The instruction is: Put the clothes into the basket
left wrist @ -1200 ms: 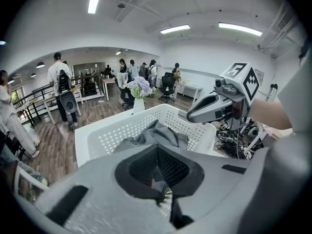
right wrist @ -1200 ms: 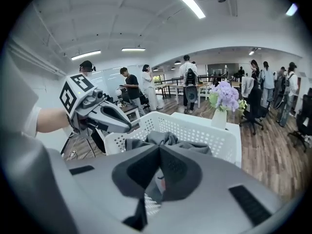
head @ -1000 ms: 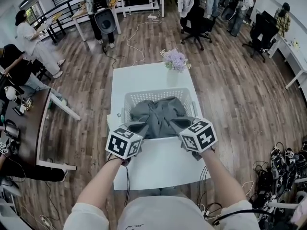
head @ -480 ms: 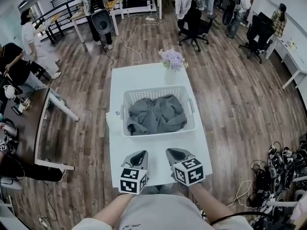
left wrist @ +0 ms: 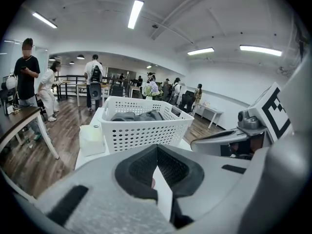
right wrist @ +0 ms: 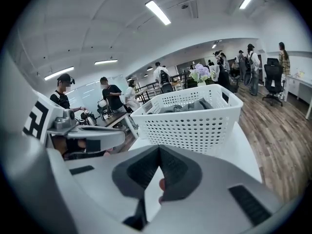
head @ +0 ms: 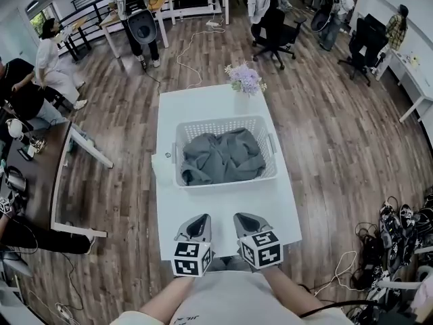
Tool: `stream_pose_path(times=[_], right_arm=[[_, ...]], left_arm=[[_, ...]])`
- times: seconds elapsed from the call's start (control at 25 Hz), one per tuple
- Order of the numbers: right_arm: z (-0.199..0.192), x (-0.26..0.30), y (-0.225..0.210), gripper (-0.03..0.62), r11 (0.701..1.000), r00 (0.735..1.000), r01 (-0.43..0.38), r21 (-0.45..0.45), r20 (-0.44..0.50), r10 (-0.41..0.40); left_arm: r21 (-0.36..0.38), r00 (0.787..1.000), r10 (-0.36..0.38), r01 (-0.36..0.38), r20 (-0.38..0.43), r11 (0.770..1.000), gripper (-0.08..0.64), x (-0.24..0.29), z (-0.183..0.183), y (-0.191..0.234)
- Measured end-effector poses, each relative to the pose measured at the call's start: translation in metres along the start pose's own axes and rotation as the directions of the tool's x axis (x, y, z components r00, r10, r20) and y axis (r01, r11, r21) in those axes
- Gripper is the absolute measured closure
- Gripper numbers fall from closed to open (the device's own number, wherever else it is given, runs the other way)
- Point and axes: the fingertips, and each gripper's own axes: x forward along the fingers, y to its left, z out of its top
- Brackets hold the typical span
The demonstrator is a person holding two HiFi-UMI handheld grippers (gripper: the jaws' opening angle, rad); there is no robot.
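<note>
- Standing at the far left of the head view, a dark desk (head: 37, 175) carries small items too small to tell; people are near it on the wooden floor (head: 122, 114)
- just left of the basket, a small white block (head: 162, 169) rests on the white surface (head: 226, 212), close beside the basket's left wall
- the left gripper (head: 201, 218) is held over the near edge of the surface, pointing toward the basket and well apart from it; its fingers (left wrist: 139, 167) are clenched tip to tip with nothing between them; its marker cube (head: 192, 258) faces up at the person's body
- the white perforated basket (head: 226, 123) stands upright at the middle of the surface; the grey clothes (head: 223, 156) lie crumpled inside it, filling most of its floor and staying below the rim
- behind the basket, at the far edge of the surface, stands a bunch of pale purple flowers (head: 245, 78)
- the right gripper (head: 238, 215) sits just beside the left one, parallel to it and also aimed at the basket; its fingers (right wrist: 180, 172) are clenched on themselves, grasping nothing
- at the far right, a tangle of dark cables (head: 399, 239) lies on the floor
</note>
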Motion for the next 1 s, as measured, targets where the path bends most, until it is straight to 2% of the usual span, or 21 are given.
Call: stream_pose_path(times=[0.4, 1.0], right_arm=[[0.0052, 0.0036, -0.0029, 0.58, 1.0, 1.0, 0.012, 0.0, 0.005, -0.012], [0.0074, 0.0089, 0.0037, 0.58, 0.999, 1.0, -0.02, -0.027, 0.01, 0.021]], left_arm=[[-0.019, 1.0, 0.0, 0.0, -0.005, 1.0, 0.549, 0.0049, 0.0002, 0.0061], [-0.03, 1.0, -0.018, 0.018, -0.022, 0.999, 0.549, 0.008, -0.0036, 0.0058]])
